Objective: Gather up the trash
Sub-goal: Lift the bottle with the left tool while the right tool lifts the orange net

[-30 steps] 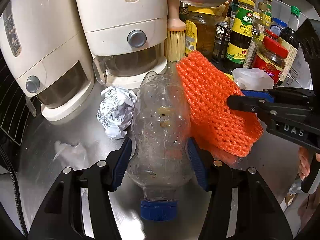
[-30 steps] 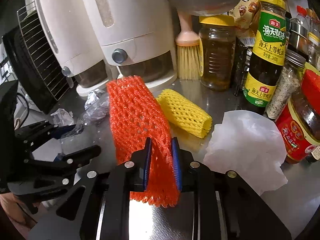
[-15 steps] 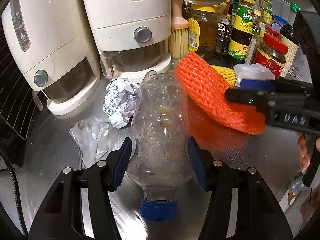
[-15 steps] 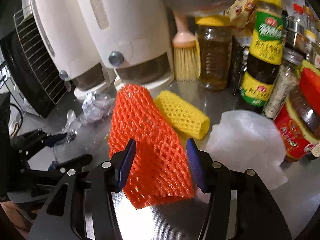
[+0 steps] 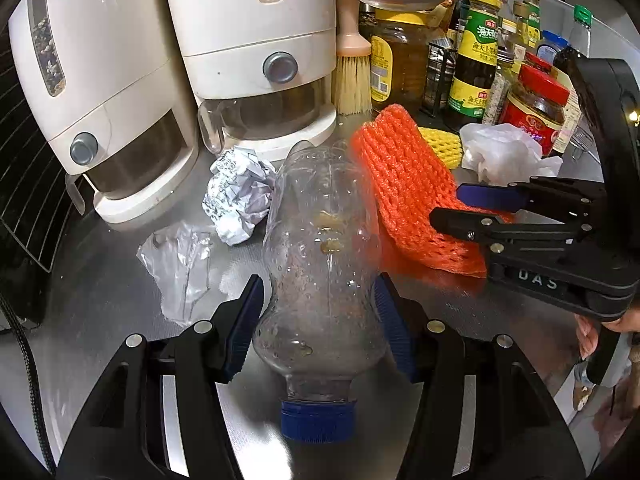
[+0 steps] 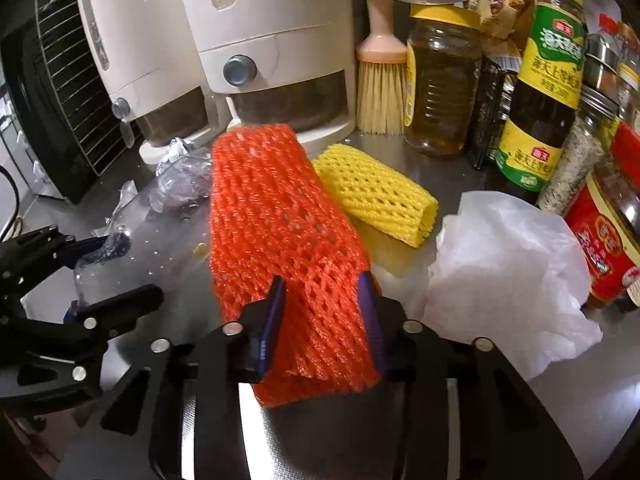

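Along the back edge of the counter [image 5: 100,320] we see 2 white dispensers [image 5: 248,60]. Our left tool [image 5: 318,332] has its fingers closed against an empty plastic bottle [image 5: 320,264], cap toward us. Our right tool [image 6: 322,320] holds the orange foam net [image 6: 276,224] between half-closed pads; the grip looks loose, so the springy net could slide out. The yellow net [image 6: 376,196], white bag [image 6: 508,264] and crumpled paper [image 5: 236,196] lie mid-counter, uncollected. The smooth bottle may slip too.
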Demonstrator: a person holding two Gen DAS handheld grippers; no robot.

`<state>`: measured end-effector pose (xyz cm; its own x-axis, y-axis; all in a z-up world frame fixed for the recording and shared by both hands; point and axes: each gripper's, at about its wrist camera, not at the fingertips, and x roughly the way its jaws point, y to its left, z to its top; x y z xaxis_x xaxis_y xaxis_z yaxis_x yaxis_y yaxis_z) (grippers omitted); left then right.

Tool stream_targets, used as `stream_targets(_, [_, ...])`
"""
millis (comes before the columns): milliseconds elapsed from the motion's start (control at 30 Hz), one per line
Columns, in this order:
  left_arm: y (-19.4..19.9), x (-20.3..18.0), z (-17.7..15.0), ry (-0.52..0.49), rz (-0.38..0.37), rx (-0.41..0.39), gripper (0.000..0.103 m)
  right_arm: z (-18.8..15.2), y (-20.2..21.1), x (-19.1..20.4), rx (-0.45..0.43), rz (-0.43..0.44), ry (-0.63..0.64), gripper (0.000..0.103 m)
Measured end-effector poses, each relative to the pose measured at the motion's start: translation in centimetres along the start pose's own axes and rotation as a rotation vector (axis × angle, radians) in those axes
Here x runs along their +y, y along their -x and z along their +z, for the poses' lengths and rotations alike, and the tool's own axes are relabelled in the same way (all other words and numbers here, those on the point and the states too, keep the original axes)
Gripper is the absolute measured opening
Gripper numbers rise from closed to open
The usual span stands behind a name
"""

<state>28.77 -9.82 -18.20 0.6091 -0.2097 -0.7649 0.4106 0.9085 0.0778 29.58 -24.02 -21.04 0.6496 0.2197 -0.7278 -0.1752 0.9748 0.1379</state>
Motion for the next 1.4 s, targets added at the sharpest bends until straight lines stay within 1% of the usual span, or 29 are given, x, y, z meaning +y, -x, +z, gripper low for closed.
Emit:
stream_targets(100, [0.3,-0.4,-0.4,-0.006,0.009,0.011,0.055,0.0,0.1,-0.5,0.005,0.007,-0.017,0.034])
stream_targets(200, [0.6,-0.6,-0.8,-0.013,0.006,0.016,0.055,0.4,0.4,-0.7,0.014,-0.003,-0.043,0.035])
stream_targets(367, [0.7,-0.6,-1.1,-0.001,0.006,0.009,0.055,0.0,0.8,-0.7,0.005,-0.028,-0.041,0.036])
stream_targets(433, [0.8,-0.6,-1.3,-0.001,0.011,0.009,0.055,-0.2,1.0,-0.7,0.004,-0.029,-0.047,0.04])
stream_targets(500, [0.9,-0.6,-1.4,-0.009,0.015,0.013,0.055,-0.4,1.1,-0.5,0.009,-0.042,-0.036,0.048])
stream_targets(533, [1.0,-0.6,-1.5,-0.012,0.02,0.015,0.055,-0.5,1.2,-0.4,0.014,-0.051,-0.025,0.055])
stream_targets(567, [0.9,-0.6,-1.4,-0.011,0.02,0.016,0.055,-0.6,1.1,-0.2,0.023,-0.056,-0.009,0.06])
stream_targets(700, [0.9,-0.4,-1.4,0.0,0.016,0.019,0.055,-0.9,0.7,0.4,0.024,-0.083,0.012,0.06])
stream_targets(733, [0.9,-0.4,-1.4,0.0,0.017,0.019,0.055,-0.9,0.7,0.5,0.024,-0.088,0.012,0.059])
stream_targets(800, [0.9,-0.4,-1.5,0.003,0.019,0.019,0.055,-0.9,0.7,0.8,0.023,-0.103,0.017,0.051])
stream_targets(867, [1.0,-0.5,-1.5,0.006,0.019,0.019,0.055,-1.0,0.9,0.8,0.02,-0.107,0.011,0.034])
stream_targets(900, [1.0,-0.6,-1.6,0.008,0.017,0.02,0.055,-1.0,1.1,0.7,0.019,-0.109,0.003,0.031])
stream_targets(967, [1.3,-0.8,-1.8,0.008,0.012,0.021,0.055,-1.0,1.6,0.3,0.019,-0.086,-0.02,0.018])
stream_targets(1000, [1.4,-1.0,-2.0,0.007,0.012,0.023,0.055,-1.1,1.8,0.2,0.019,-0.082,-0.026,0.014])
stream_targets(1033, [1.5,-1.1,-2.1,0.006,0.013,0.025,0.055,-1.2,2.1,0.1,0.02,-0.086,-0.027,0.012])
stream_targets(1167, [2.1,-1.6,-2.6,0.014,0.008,0.033,0.054,-2.1,3.3,0.2,0.027,-0.066,-0.025,0.011])
stream_targets(1233, [2.4,-1.9,-2.9,0.018,0.007,0.036,0.054,-2.5,4.0,0.2,0.017,-0.053,-0.036,0.011])
stream_targets(1400, [3.9,-2.6,-3.9,0.026,0.006,0.032,0.054,-3.2,6.7,0.6,-0.013,-0.051,-0.035,0.011])
